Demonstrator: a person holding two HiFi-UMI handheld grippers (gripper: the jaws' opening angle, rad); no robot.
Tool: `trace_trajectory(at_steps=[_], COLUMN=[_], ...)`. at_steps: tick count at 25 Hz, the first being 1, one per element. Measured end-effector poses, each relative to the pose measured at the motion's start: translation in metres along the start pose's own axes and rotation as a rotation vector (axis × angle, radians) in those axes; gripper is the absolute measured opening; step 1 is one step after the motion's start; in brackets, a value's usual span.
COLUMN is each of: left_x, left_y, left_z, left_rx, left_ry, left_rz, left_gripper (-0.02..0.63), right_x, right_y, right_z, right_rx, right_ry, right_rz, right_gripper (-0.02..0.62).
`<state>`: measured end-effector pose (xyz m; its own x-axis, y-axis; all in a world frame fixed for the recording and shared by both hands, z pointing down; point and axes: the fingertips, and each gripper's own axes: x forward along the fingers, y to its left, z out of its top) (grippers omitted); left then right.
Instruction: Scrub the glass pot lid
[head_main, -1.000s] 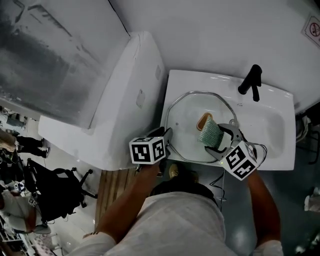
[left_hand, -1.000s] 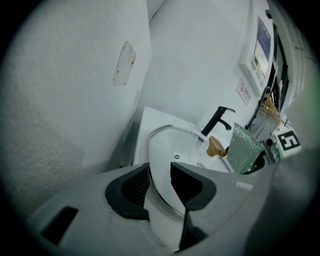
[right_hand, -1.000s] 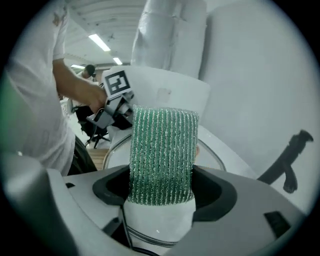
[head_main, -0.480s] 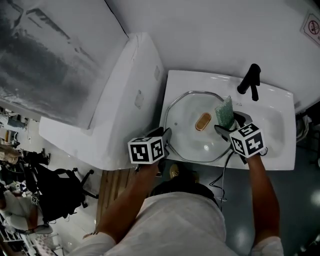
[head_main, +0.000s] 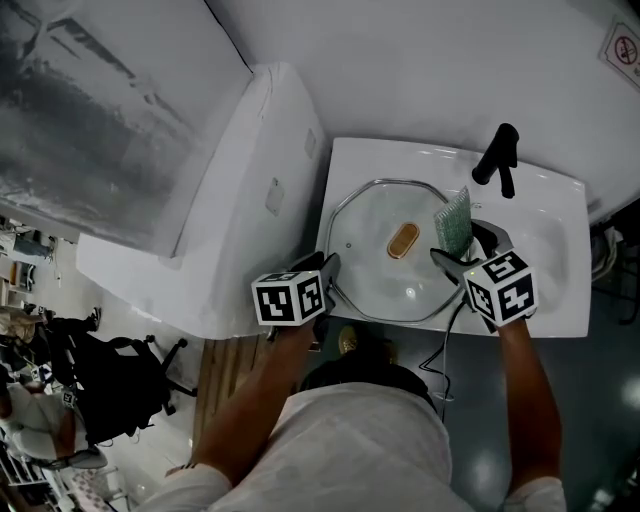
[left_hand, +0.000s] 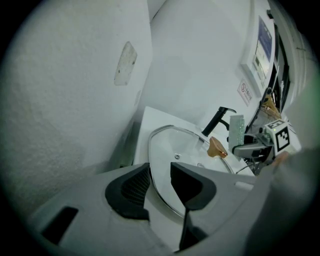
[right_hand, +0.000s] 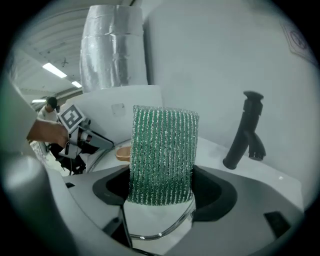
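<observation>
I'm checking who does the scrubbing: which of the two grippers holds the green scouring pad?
The right gripper: its fingers clamp the green scouring pad upright beside the faucet. The left gripper instead grips the glass lid by its rim.

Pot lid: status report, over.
Left gripper clamped on rim of lid. Right gripper holds green sponge upright, at lid's right edge. Lid sits over the sink, knob up. Faucet close behind sponge.

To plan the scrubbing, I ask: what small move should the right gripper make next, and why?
Probably lower the green sponge flat onto the glass lid near its knob. The right gripper holds it upright at the lid's right edge, while the left gripper clamps the lid's opposite edge.
</observation>
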<state>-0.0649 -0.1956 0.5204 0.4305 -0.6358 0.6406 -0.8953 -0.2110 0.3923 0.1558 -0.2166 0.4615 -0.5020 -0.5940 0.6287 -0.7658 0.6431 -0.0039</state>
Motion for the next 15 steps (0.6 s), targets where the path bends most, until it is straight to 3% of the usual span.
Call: trace_trajectory(at_steps=[7, 15], left_x=[0.001, 0.001], left_y=[0.001, 0.001], left_z=[0.000, -0.001], left_rx=[0.001, -0.001], left_ry=[0.000, -0.004], left_rz=[0.004, 0.013], left_gripper=[0.140, 0.140], right_x=[-0.025, -0.021], right_y=[0.058, 0.122], right_z=[0.014, -0.015], right_rx=[-0.235, -0.430], right_ry=[-0.011, 0.086], right_rz=[-0.008, 0.040], right_gripper=[0.348, 0.348])
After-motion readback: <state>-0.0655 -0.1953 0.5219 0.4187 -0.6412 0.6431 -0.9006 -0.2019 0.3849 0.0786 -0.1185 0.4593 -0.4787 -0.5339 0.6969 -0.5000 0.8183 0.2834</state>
